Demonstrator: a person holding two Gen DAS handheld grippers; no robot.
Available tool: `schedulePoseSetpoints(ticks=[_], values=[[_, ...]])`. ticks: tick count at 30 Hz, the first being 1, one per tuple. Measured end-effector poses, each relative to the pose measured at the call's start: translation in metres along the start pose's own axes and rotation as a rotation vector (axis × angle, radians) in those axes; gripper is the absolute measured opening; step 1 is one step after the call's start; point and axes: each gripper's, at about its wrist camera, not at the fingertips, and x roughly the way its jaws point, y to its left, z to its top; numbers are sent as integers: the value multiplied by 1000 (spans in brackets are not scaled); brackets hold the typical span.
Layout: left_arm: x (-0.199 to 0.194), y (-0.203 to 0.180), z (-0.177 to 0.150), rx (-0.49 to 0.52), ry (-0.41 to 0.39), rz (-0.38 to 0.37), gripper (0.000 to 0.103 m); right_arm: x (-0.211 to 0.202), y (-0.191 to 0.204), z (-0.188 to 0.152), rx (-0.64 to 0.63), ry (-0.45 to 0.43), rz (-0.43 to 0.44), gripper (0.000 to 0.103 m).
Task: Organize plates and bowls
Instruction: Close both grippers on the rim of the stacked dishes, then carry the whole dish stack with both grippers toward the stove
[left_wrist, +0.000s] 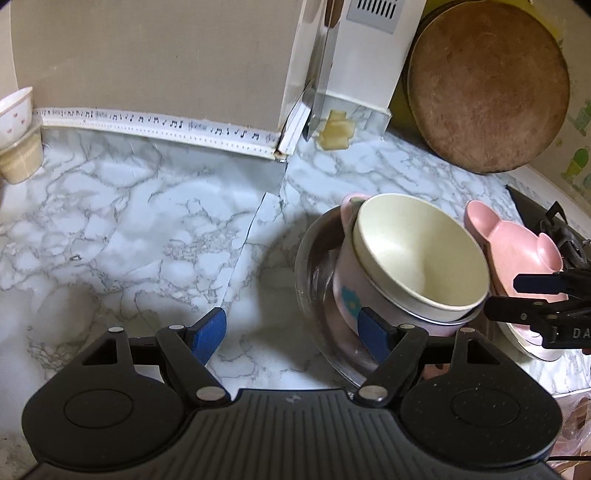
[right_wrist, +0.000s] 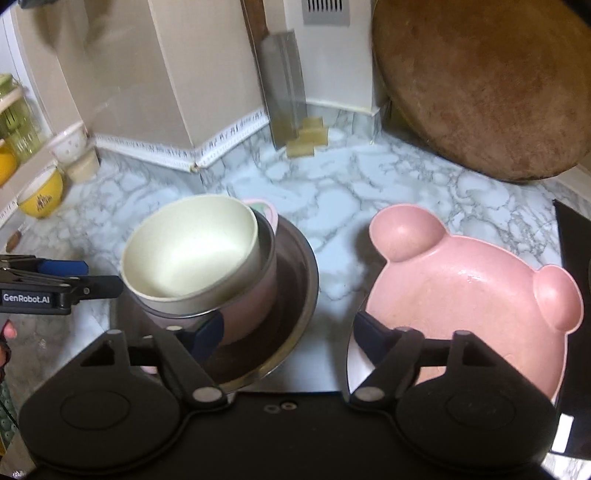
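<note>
Stacking step under way, by my reading. Left gripper (left_wrist: 293, 332) fingers spread, holding nothing; cream bowl (left_wrist: 421, 254) sits tilted in a pink bowl (left_wrist: 345, 291) on a steel plate (left_wrist: 310, 273), just ahead of the right-hand finger. Right gripper (right_wrist: 290, 334) fingers also spread and empty, bear-shaped pink plate (right_wrist: 469, 295) beyond its right finger. Next move likely calls for closing on one rim and nesting the pieces squarely.

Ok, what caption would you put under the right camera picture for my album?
Open right claw hovers between a cream bowl stacked in a metal plate and a pink bear-shaped dish.
</note>
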Motion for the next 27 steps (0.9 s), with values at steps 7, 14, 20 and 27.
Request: schedulePoseSetpoints(ticks=[7, 14, 20, 27], values=[[12, -2, 2, -16, 30, 7, 75, 21, -3, 7, -55, 63, -28, 55], [21, -1, 7, -50, 69, -5, 59, 36, -12, 25, -52, 97, -8, 47], [27, -1, 9, -77, 95, -6, 48, 51, -20, 35, -50, 126, 1, 38], [33, 0, 6, -135, 130, -7, 33, 64, -24, 38, -36, 157, 34, 27]])
